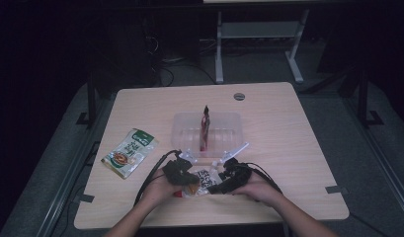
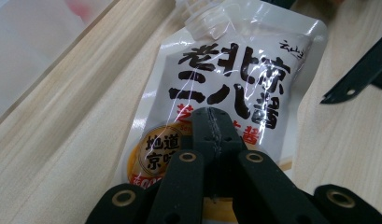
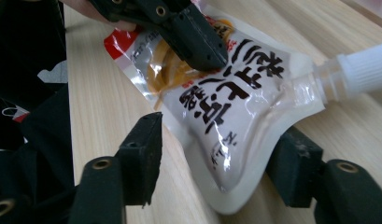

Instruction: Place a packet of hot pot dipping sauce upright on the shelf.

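Pale wood makes up the worktop, and things on it run from its left edge to its right. Nearest the left edge, well apart from the rest, lies a green and white packet, flat and skewed. Next, at the near edge, comes the left gripper, held in the person's left hand. In the left gripper view its two black jaws stand pressed together on the lower part of a white sauce pouch, pinching the printed film just under the large black characters. That pouch lies flat near the middle of the near edge, between the two grippers, with its clear spout and white ribbed cap pointing away from the person toward a clear plastic tray.

The tray sits at the middle of the worktop, just beyond the pouch, and a dark red sachet stands upright in it.

Right of the pouch is the right gripper, in the person's right hand. In the right gripper view its jaws are spread to either side of the pouch's bulging corner; whether the pads touch the film I cannot tell, and no squeeze shows. Near the far edge, right of centre, sits a small round grey cap set in the wood.
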### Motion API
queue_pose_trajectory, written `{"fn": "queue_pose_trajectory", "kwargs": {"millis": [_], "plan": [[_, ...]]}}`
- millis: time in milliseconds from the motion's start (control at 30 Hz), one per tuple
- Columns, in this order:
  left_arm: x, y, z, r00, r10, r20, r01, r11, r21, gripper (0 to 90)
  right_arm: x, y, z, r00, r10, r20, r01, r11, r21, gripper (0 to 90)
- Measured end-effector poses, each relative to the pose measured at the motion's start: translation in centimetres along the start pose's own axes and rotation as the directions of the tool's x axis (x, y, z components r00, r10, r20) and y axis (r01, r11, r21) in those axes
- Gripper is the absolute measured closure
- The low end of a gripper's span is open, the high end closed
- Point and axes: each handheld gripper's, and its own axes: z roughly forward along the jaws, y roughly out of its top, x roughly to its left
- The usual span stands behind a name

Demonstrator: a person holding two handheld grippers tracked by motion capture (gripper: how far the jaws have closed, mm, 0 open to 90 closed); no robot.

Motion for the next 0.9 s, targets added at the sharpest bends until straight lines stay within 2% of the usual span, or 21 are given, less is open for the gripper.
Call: {"fn": "queue_pose_trajectory", "kwargs": {"millis": [67,133,233,333,367,467,567,633,700,833,867,900], "plan": [[0.0,0.0,0.0,1.0000,0.005,0.000,-0.005,1.0000,0.003,90.0,-0.1,0.1,0.1,1.0000,0.001,0.004,-0.001,1.000,0.001,47.9],[0.0,-0.1,0.0,1.0000,0.003,0.002,-0.003,1.0000,-0.003,90.0,-0.2,0.2,0.1,0.9996,0.027,0.002,-0.027,1.000,0.004,53.9],[0.0,-0.1,0.0,1.0000,-0.002,0.001,0.002,1.0000,-0.007,90.0,-0.8,0.4,0.1,0.9988,0.046,-0.019,-0.046,0.999,0.013,60.4],[-0.1,-0.1,0.0,1.0000,-0.002,-0.001,0.002,1.0000,-0.007,90.0,-1.2,0.9,0.3,0.9987,0.037,-0.036,-0.035,0.999,0.036,66.5],[0.0,-0.1,0.0,1.0000,-0.002,-0.001,0.002,1.0000,-0.008,90.0,-1.2,1.0,0.5,0.9976,0.053,-0.045,-0.051,0.998,0.038,69.0],[0.0,-0.2,-0.1,1.0000,-0.003,0.002,0.003,0.9999,-0.014,90.0,-1.2,1.0,0.5,0.9989,0.027,-0.039,-0.025,0.999,0.044,74.4],[0.1,-0.2,-0.4,0.9999,0.014,0.006,-0.014,0.9998,-0.016,90.0,-0.8,1.0,0.5,0.9991,-0.029,-0.032,0.030,0.999,0.038,80.1],[0.0,-0.3,-0.6,0.9998,0.010,0.015,-0.009,0.9993,-0.035,90.0,-0.5,1.1,0.4,0.9973,-0.070,-0.022,0.071,0.997,0.025,84.8],[-0.1,-0.3,-1.0,0.9995,0.026,0.019,-0.025,0.9986,-0.047,90.0,-0.2,1.2,0.1,0.9962,-0.086,-0.014,0.087,0.996,0.021,88.1],[-0.1,-0.5,-2.0,0.9982,0.059,0.003,-0.059,0.9967,-0.055,90.0,0.3,1.3,-0.6,0.9917,-0.127,-0.019,0.127,0.992,-0.003,89.2],[-0.1,-0.6,-2.3,0.9988,0.050,0.002,-0.049,0.9967,-0.065,90.0,0.4,1.3,-0.8,0.9910,-0.132,-0.018,0.132,0.991,-0.005,89.2],[0.0,-0.7,-2.7,0.9983,0.058,-0.005,-0.058,0.9962,-0.065,90.0,0.5,1.4,-1.0,0.9896,-0.144,-0.012,0.144,0.990,-0.007,89.3]]}}
